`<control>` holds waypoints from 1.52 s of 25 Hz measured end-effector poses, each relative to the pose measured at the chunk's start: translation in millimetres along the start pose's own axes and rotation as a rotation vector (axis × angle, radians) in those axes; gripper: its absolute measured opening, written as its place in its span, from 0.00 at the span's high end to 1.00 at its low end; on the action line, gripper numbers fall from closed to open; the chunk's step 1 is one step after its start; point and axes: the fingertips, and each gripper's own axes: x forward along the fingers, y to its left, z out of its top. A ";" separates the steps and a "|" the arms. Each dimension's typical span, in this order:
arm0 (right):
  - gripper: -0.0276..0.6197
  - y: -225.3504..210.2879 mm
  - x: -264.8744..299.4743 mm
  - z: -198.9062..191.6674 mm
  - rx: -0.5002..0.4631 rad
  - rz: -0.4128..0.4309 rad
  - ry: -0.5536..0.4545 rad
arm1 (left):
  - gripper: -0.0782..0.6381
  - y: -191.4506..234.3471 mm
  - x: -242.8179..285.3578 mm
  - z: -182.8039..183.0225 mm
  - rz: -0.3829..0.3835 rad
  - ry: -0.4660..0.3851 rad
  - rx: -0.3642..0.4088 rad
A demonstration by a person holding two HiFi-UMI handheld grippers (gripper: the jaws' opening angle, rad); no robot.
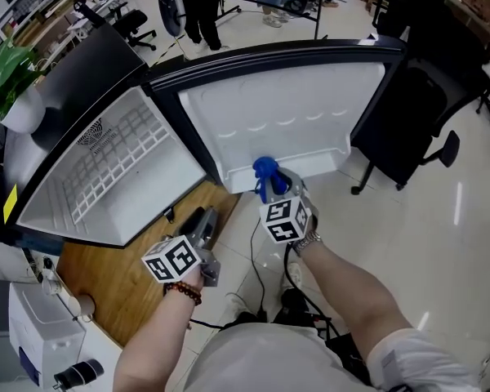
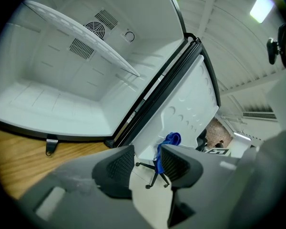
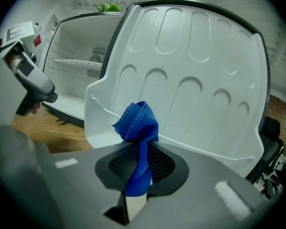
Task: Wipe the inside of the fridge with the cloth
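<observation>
The small fridge [image 1: 106, 166] stands open on a wooden top, its white inside [image 2: 62, 80] empty but for one shelf [image 2: 81, 35]. Its door [image 1: 278, 121] is swung wide, with the white inner liner [image 3: 195, 75] facing me. My right gripper [image 3: 142, 163] is shut on a bunched blue cloth [image 3: 137, 128], which sticks up past the jaws close in front of the door's lower rail. The same cloth [image 1: 265, 174] shows in the head view by the door's bottom edge. My left gripper [image 2: 147, 168] is open with nothing between its pads, held low in front of the fridge [image 1: 202, 227].
A black office chair [image 1: 416, 113] stands right of the door. People's legs [image 1: 200, 6] show behind the fridge. A green plant [image 1: 4, 76] is at the far left. Cables [image 1: 265, 276] lie on the pale floor by my feet. A white box [image 1: 41, 333] sits at the lower left.
</observation>
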 end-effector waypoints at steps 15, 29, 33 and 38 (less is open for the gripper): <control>0.88 -73.1 -21.0 -25.6 0.008 -0.099 0.036 | 0.64 -22.5 23.8 0.3 -0.021 -0.006 0.000; 0.88 -131.4 -39.5 -49.2 0.032 -0.181 0.073 | 0.64 -35.0 42.9 5.7 0.001 -0.025 0.015; 0.88 -140.2 -43.7 -53.4 0.048 -0.195 0.084 | 0.64 -33.7 46.3 6.4 0.011 -0.028 0.016; 0.88 -148.7 -49.4 -55.9 0.055 -0.213 0.092 | 0.64 -37.7 49.7 -1.5 0.013 -0.015 0.018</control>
